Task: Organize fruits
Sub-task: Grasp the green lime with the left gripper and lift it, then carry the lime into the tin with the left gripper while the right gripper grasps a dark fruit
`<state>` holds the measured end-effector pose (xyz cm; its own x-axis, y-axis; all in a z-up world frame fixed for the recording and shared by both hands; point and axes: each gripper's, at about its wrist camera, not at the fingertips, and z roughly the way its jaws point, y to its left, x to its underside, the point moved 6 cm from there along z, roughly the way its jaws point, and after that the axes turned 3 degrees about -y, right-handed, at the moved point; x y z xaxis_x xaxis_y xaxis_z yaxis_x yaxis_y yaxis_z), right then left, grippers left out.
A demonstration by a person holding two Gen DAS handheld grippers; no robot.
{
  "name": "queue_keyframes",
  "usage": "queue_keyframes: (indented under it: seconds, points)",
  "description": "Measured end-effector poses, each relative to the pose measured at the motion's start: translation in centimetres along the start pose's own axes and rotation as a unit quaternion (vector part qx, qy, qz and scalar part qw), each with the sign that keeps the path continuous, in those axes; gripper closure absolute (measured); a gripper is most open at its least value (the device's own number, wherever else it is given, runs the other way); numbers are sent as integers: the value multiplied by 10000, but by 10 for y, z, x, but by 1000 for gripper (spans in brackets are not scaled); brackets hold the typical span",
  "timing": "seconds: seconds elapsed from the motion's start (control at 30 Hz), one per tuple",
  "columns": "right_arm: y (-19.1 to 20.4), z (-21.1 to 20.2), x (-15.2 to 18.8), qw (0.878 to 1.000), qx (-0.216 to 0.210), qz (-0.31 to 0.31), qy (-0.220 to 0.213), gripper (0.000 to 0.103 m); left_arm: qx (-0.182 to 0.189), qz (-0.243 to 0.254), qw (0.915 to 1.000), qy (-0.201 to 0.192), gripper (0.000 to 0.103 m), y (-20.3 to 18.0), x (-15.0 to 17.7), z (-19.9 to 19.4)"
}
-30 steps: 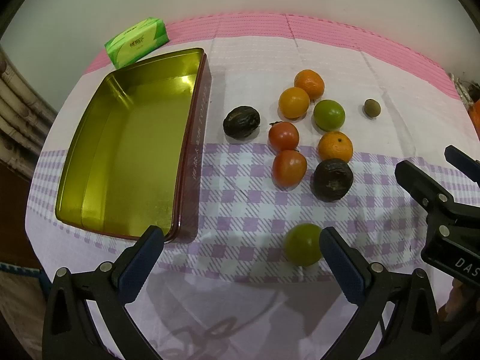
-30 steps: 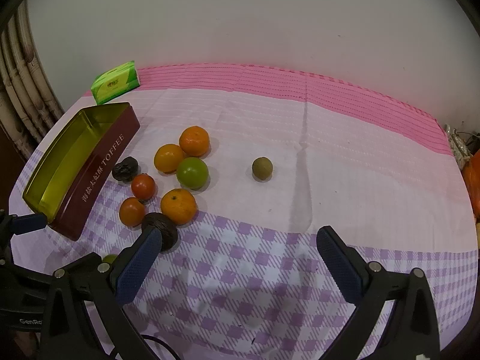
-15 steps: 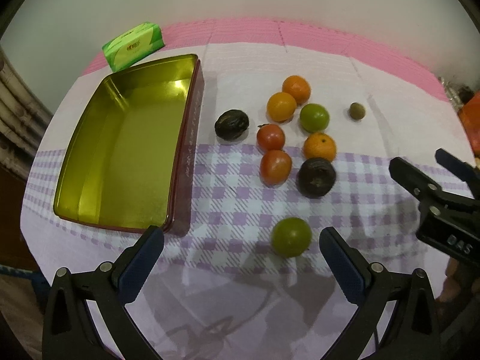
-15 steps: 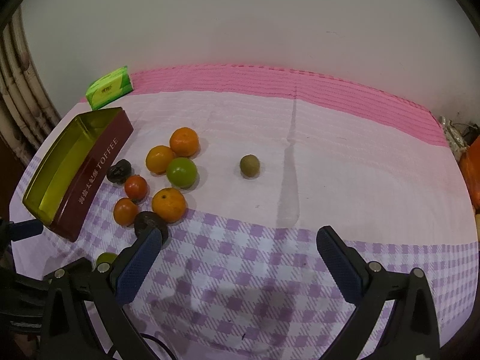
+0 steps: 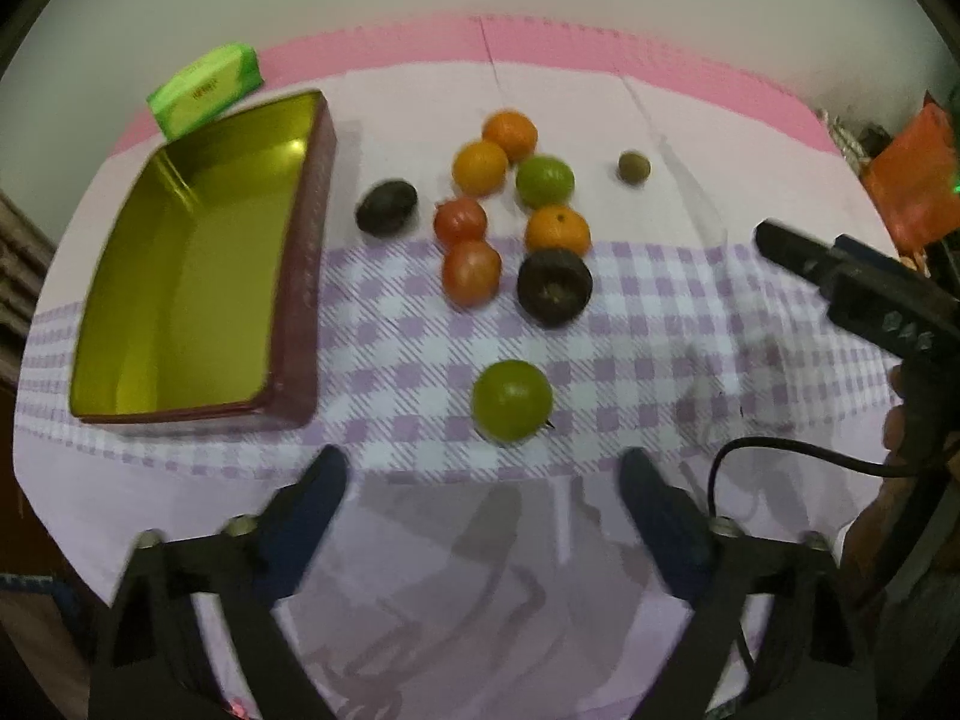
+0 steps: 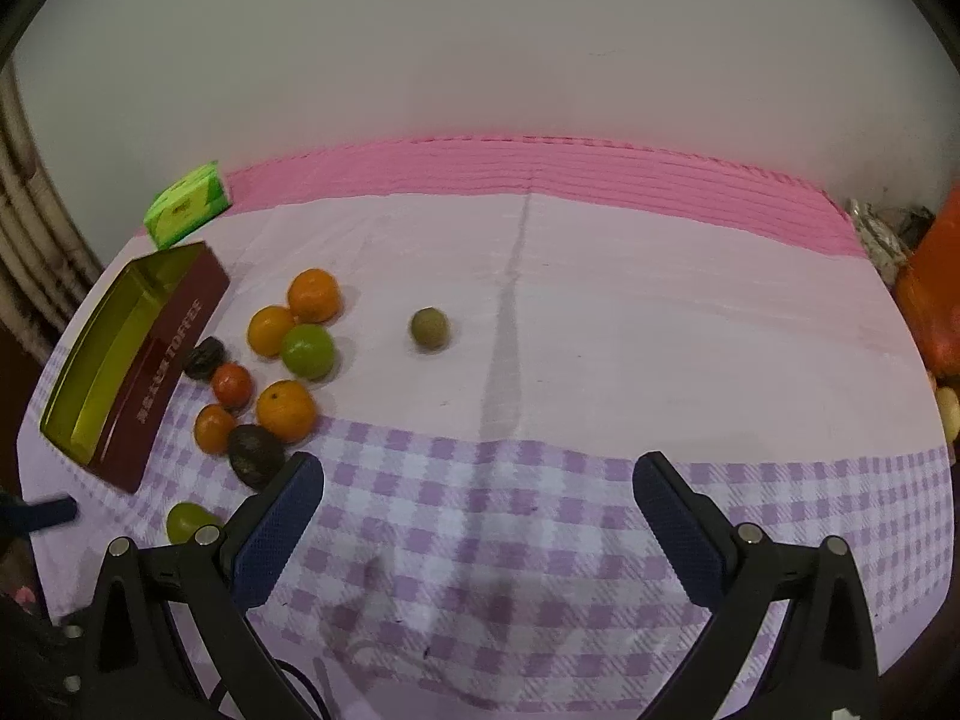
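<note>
An empty gold-lined maroon tin (image 5: 180,276) sits at the left of the cloth and also shows in the right wrist view (image 6: 120,360). Right of it lie several fruits: oranges (image 5: 510,132), two red tomatoes (image 5: 471,273), a green fruit (image 5: 545,181), two dark fruits (image 5: 555,286) and a small brown one (image 5: 634,167). A lone green fruit (image 5: 512,400) lies nearest, just beyond my open, empty left gripper (image 5: 480,474). My right gripper (image 6: 480,480) is open and empty over the checked cloth; its body shows in the left wrist view (image 5: 864,294).
A green tissue pack (image 5: 204,90) lies behind the tin near the wall. An orange bag (image 5: 918,180) stands at the table's right edge. A black cable (image 5: 780,450) trails by the right gripper. The pink and purple checked cloth (image 6: 600,312) covers the table.
Both grippers have drawn back from the fruits, which now sit further off. The lone green fruit lies clear ahead of the left fingers. The jaws have stayed open.
</note>
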<state>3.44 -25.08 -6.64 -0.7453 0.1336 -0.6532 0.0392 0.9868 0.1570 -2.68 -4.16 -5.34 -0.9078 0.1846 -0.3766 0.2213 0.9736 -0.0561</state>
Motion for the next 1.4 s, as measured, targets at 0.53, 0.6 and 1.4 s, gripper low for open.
queue_keyframes:
  seconds: [0.53,0.6,1.4]
  points:
    - [6,5,3,9999,-103,-17,100,0,-49,109,9990,423,54,-10,-12,44]
    - [7,7,4,9999,-95,-32,119,0,-4,46,9989,476,64,-9,-13,47]
    - [103,30,31,9924,-386,-1122,332,8,-847,-1146,9894,-273,66,195,-66,3]
